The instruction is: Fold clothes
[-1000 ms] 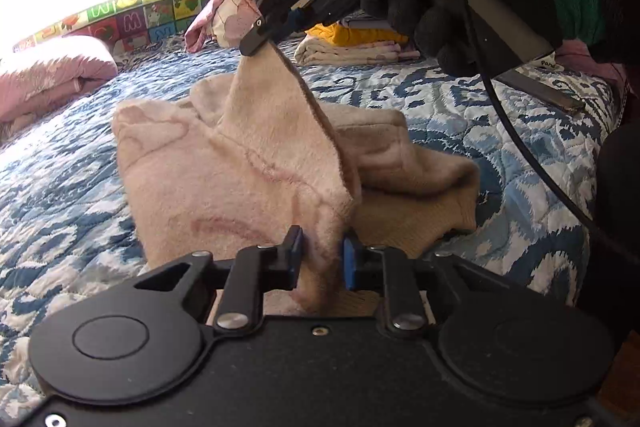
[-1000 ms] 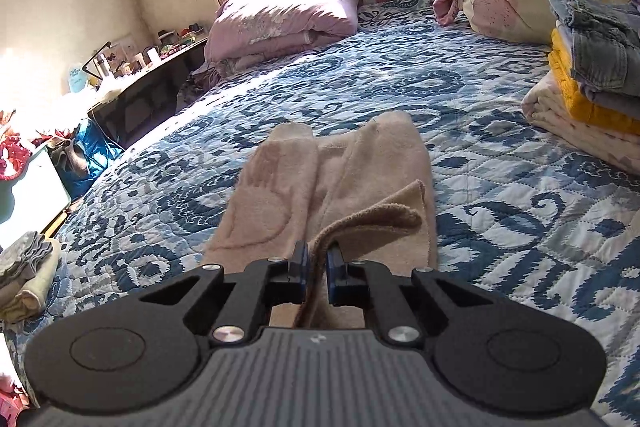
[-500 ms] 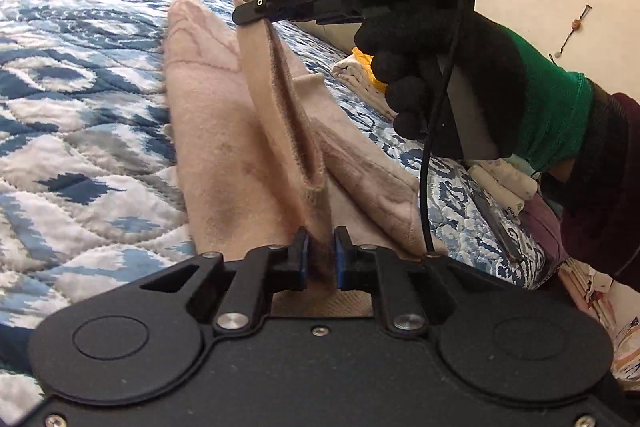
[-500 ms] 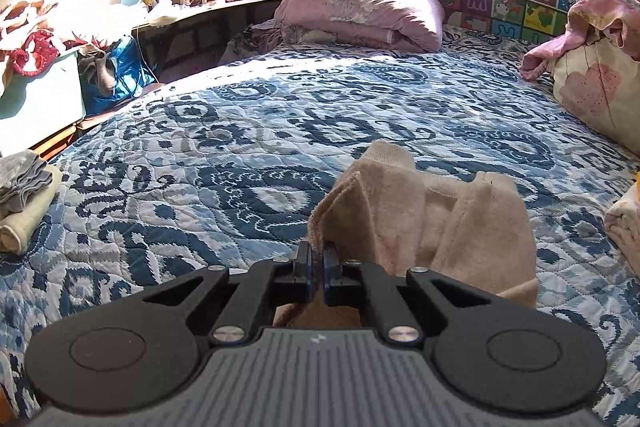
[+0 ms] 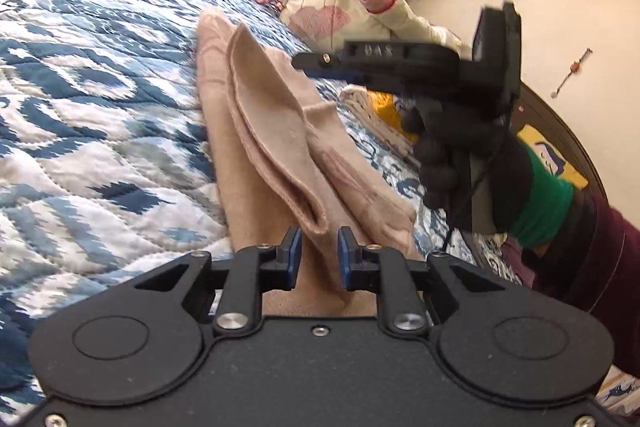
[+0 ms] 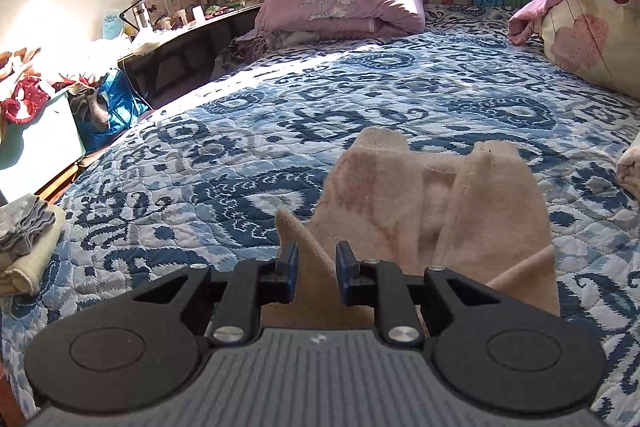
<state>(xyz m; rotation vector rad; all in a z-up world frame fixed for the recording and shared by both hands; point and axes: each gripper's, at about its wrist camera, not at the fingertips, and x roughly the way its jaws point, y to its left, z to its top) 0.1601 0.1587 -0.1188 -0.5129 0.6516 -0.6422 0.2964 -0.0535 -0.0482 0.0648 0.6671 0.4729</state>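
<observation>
A beige fleece garment [image 5: 276, 131] lies folded in long layers on the blue patterned quilt [image 5: 80, 99]. My left gripper [image 5: 319, 255] is open, and a folded edge of the garment rests loosely between its blue pads. The right gripper [image 5: 308, 63], held by a black-gloved hand [image 5: 460, 155], hovers blurred over the garment's right side. In the right wrist view, the right gripper [image 6: 318, 267] is open, with a raised corner of the garment [image 6: 432, 203] standing between its pads, untouched by them.
A cream and pink bedding bundle [image 6: 592, 27] and a pink pillow [image 6: 340, 7] sit at the head of the bed. Stacked folded clothes [image 5: 380, 103] lie right of the garment. More folded cloth [image 6: 24, 239] rests at the bed's left edge, beside a cluttered desk [image 6: 180, 27].
Both grippers were shut on the garment's lifted edges; they have now opened and let go. The cloth has dropped into a folded stack, and the right gripper has pulled back to the right.
</observation>
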